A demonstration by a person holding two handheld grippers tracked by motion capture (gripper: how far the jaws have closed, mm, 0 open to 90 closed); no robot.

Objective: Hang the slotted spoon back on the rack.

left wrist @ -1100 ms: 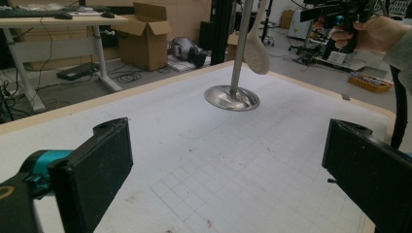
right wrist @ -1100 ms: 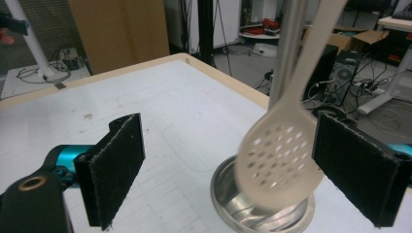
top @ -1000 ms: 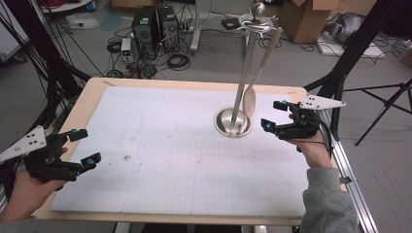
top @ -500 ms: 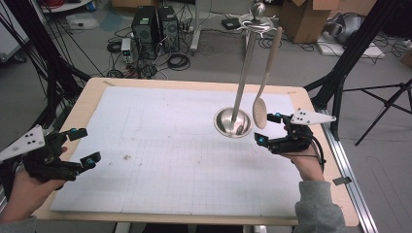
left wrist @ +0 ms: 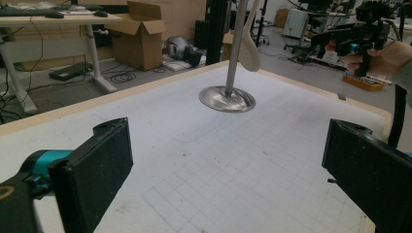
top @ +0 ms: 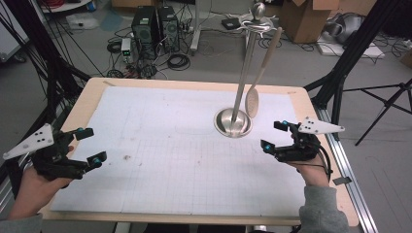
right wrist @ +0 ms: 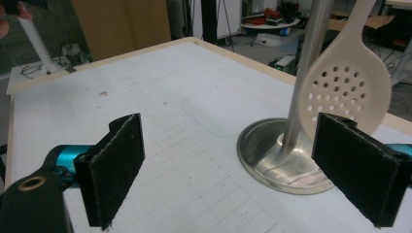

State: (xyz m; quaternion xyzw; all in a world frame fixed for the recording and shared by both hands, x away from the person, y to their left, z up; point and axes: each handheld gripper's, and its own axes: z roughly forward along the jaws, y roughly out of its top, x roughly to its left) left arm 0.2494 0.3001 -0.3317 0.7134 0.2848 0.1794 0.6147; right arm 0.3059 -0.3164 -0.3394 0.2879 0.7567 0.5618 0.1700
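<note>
Pulled back since a second ago, the right gripper (top: 277,135) hangs by the table's (top: 194,213) right edge, jaws apart; the spoon (top: 252,100) hangs free on the stand (top: 233,122). Left gripper (left wrist: 228,174): jaws apart, idle near the left edge. Right gripper view: approach the spoon squarely. White gridded mat (right wrist: 160,111); cluttered lab.
</note>
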